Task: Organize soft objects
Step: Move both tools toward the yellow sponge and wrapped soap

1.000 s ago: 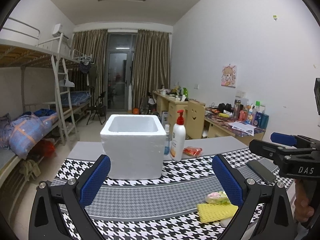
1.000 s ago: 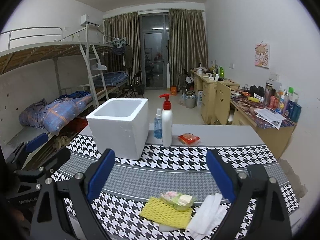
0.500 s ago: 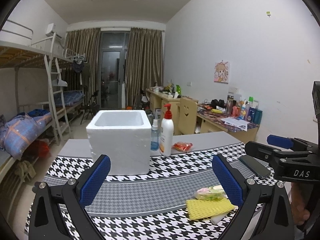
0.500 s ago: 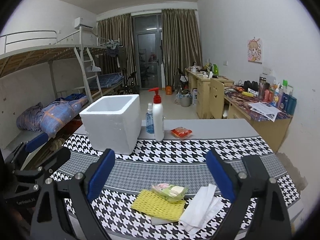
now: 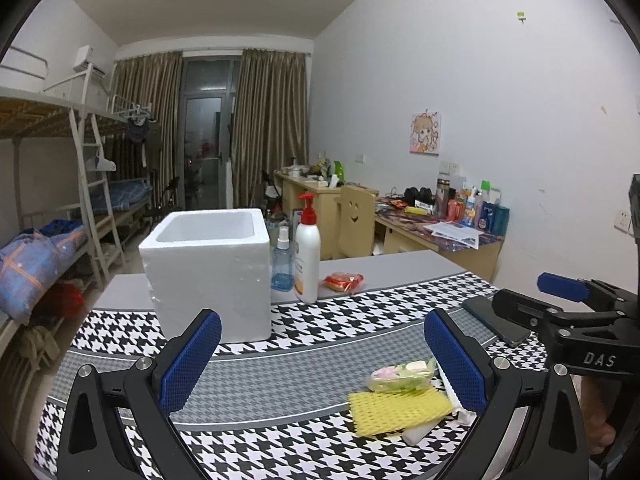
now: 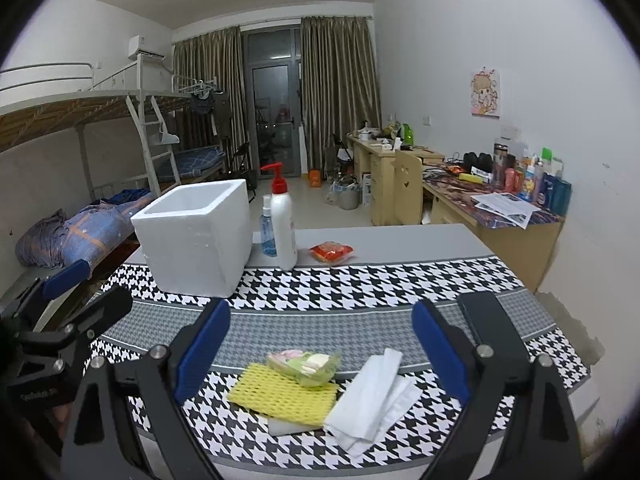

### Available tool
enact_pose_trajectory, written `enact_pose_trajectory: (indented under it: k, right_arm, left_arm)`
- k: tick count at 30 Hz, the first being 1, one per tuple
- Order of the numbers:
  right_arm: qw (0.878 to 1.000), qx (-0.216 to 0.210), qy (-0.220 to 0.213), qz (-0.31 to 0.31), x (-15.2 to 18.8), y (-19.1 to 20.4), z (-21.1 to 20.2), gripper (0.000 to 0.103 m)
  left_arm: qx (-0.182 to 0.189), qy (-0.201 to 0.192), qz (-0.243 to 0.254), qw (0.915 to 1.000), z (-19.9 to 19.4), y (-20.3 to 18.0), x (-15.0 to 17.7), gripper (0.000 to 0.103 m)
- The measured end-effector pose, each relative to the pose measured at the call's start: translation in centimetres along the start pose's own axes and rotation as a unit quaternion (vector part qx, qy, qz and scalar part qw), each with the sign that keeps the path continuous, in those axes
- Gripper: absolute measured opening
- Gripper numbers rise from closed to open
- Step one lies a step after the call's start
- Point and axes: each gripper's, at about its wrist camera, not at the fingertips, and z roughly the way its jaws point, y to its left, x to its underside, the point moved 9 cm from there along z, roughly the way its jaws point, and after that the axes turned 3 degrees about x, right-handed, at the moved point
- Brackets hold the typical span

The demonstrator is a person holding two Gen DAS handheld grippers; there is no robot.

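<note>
Left wrist view: left gripper (image 5: 320, 352) jaws wide apart, empty; yellow cloth (image 5: 398, 406) near right finger, partly hidden beneath clear packet (image 5: 400, 374).
Right wrist view: right gripper (image 6: 320, 342) wide, empty; white tissue (image 6: 372, 396) touching cloth; foam box (image 6: 196, 236) interior unseen.

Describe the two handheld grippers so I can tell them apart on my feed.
Both match: black angular frames with silver bolts, and jaws faced with blue textured pads. The left gripper shows no lettering in its own view; from the right view its body bears small white lettering, too blurred to read. The right gripper carries white "DAS" lettering on its side, seen from the left view.
</note>
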Motion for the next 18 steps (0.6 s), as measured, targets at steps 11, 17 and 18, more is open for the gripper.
enact_pose_trajectory:
  k: [11, 17, 18]
  right_arm:
    - [1.000, 0.021, 0.014, 0.014, 1.4, -2.1, 0.7, 0.095]
    - [0.999, 0.027, 0.023, 0.023, 2.1, -3.0, 1.0, 0.095]
    - [0.999, 0.028, 0.024, 0.023, 2.2, -3.1, 1.1, 0.095]
  left_arm:
    - [0.015, 0.029, 0.001, 0.9995, 1.8, -1.5, 1.6, 0.102]
    - [0.026, 0.041, 0.003, 0.9988, 2.6, -2.2, 2.3, 0.102]
    - [0.030, 0.044, 0.005, 0.9986, 2.8, -2.5, 2.5, 0.102]
